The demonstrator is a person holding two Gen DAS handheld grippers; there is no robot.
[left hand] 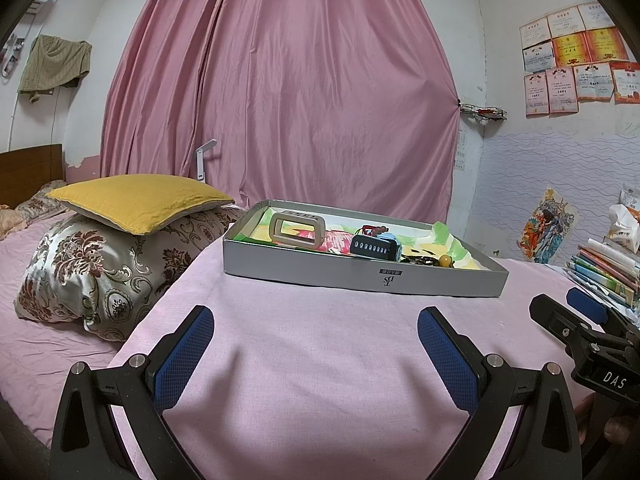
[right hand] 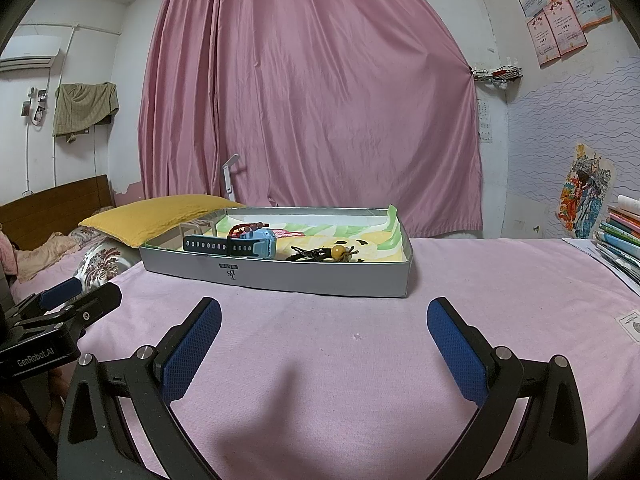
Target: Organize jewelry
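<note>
A shallow grey box (left hand: 360,274) (right hand: 280,276) stands on the pink cloth ahead of both grippers. Inside lie a beige bracelet-like band (left hand: 297,231) (right hand: 195,227), a blue watch with a dark strap (left hand: 376,247) (right hand: 236,245), a red bead string (left hand: 374,230) (right hand: 250,227) and a dark necklace with a yellow bead (left hand: 445,260) (right hand: 339,251). My left gripper (left hand: 316,320) is open and empty, short of the box. My right gripper (right hand: 325,312) is open and empty, also short of the box. Each gripper shows in the other's view, the right (left hand: 568,308), the left (right hand: 80,296).
A yellow pillow (left hand: 140,200) on a patterned pillow (left hand: 104,276) lies to the left on the bed. Stacked books (left hand: 604,268) (right hand: 620,240) sit at the right edge. A pink curtain (left hand: 280,80) hangs behind. Bare pink cloth (right hand: 320,360) lies between grippers and box.
</note>
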